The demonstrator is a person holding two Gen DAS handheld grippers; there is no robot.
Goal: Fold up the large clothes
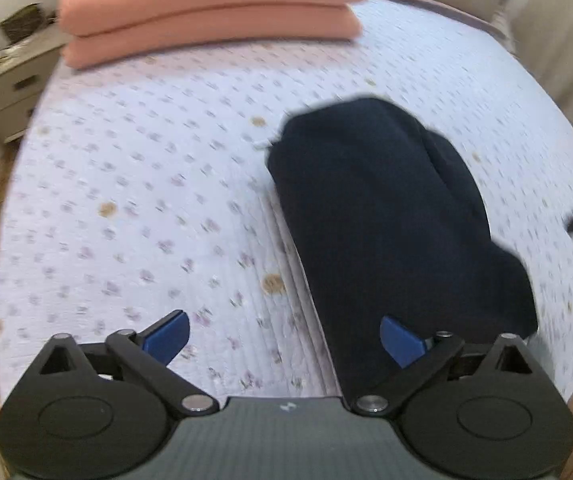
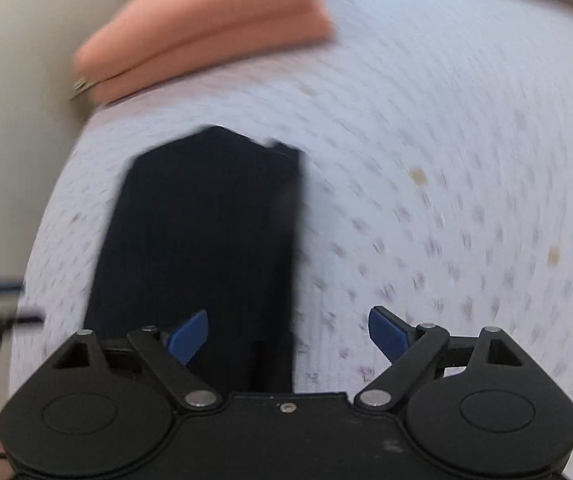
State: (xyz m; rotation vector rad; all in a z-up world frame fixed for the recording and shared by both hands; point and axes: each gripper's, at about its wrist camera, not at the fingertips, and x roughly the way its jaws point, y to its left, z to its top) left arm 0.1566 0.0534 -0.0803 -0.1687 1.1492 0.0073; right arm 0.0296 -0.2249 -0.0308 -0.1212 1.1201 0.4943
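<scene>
Left wrist view: the left gripper point(image 1: 284, 338) stands wide open with nothing between its blue fingertips point(image 1: 168, 336); its right-hand fingertip overlaps the near edge of the dark navy garment point(image 1: 386, 216), though whether it touches the cloth cannot be told. The garment lies folded into a long, narrow bundle on the bed point(image 1: 126, 200), running from just ahead of the gripper, slightly right of its centre line, away toward the far end; the bedcover is pale with a small floral print (a few tan spots are scattered over it). Far ahead and left of centre rests a folded pink quilt point(image 1: 210, 12), doubled into two thick layers; further left, off the bed, stands a white bedside cabinet point(image 1: 10, 92) with drawers. At the right margin a dark object is partly visible (too blurred to identify).

Right wrist view (motion-blurred): the right gripper point(image 2: 288, 334) is likewise spread wide and holds nothing; the same navy garment point(image 2: 206, 240) extends ahead of it, left of centre, with the left fingertip point(image 2: 188, 336) seen against the cloth and the right fingertip over bare bedcover point(image 2: 446, 160). The pink quilt point(image 2: 206, 32) lies far ahead, to the left.
</scene>
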